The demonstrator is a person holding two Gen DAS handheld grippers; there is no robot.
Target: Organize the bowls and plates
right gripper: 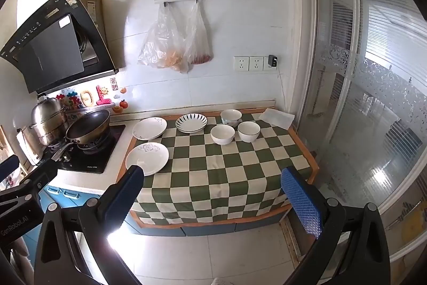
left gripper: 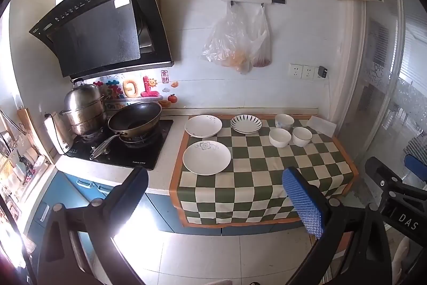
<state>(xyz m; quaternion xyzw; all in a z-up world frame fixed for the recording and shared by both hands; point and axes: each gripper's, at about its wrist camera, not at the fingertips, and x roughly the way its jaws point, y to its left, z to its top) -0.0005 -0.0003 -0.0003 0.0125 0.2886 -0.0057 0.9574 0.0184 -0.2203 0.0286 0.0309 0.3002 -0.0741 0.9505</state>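
Stock on the checkered cloth (right gripper: 213,165) covering the surface: three plates, three bowls, all apparently glazed ceramic. Flower-print plate (right gripper: 147,158), white, shallow, nearest the front-left corner, beside the stove (right gripper: 88,154). Plain white plate (right gripper: 149,128) behind it, overhanging the cloth's left edge. Striped plate (right gripper: 191,123), dark radial strokes, further right along the back, seemingly resting on a second plate beneath, though this cannot be confirmed. Patterned bowl (right gripper: 230,117) at the back right; plain white bowl (right gripper: 222,134) and dark-rimmed bowl (right gripper: 248,131) just in front of it, near each other, whether touching cannot be told. Handling, by judgement: rigid, moderately heavy, smooth and slippery, liable to chip or shatter if dropped or knocked together. Plates are best taken at the rim, one finger under the lip; bowls by pinching the wall over the rim. Left gripper (left gripper: 224,194) and right gripper (right gripper: 213,194): fingers spread wide, nothing between them, both held well short of the crockery, angled down toward it. Nothing stacked yet.
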